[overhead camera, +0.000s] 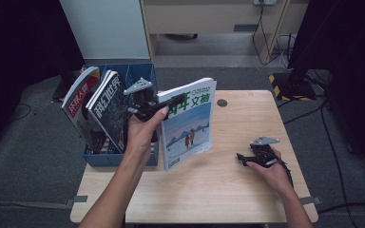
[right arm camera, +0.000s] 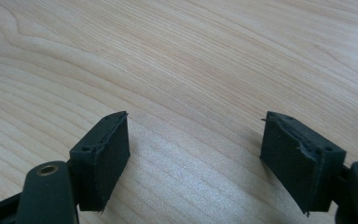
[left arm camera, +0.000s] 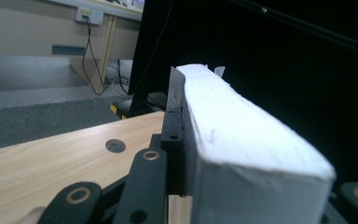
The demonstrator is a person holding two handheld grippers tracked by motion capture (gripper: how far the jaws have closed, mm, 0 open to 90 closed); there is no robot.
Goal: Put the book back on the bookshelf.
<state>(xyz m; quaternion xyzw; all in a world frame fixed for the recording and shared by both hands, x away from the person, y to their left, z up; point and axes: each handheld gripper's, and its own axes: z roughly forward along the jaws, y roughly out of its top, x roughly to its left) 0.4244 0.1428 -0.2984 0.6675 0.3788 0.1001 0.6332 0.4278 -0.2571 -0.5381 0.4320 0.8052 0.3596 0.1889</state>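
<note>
High view shows the left hand-held gripper (overhead camera: 164,105) raised above the left part of the worktop (overhead camera: 228,190), its jaws closed on the upper near corner of a thick magazine (overhead camera: 190,123) with a green and white cover and a snowy photograph. The magazine stands almost upright, tilted a little, its lower edge at or just above the wood; I cannot tell whether it touches. It is just right of a blue file box (overhead camera: 138,76) at the worktop's left edge, where two other magazines (overhead camera: 100,109) lean in the compartments.

Left gripper view looks along the jaws and the thick white page block (left arm camera: 247,140), which sits between them with the cover pressed against the left jaw.

The right hand-held gripper (overhead camera: 254,156) rests low on the right side of the worktop, well apart from the magazine. Right gripper view shows its jaws spread wide with nothing between them, bare wood (right arm camera: 191,70) below.

The magazine looks fairly heavy for its size and only half stiff: held by one corner, the block is likely to sag or fan, and the glossy cover may slide against the pads. A hold nearer the spine, or across the whole thickness as now, should keep the pages together. Supporting the lower edge with the free gripper would probably steady it when guiding it toward a compartment, if that is the aim.
</note>
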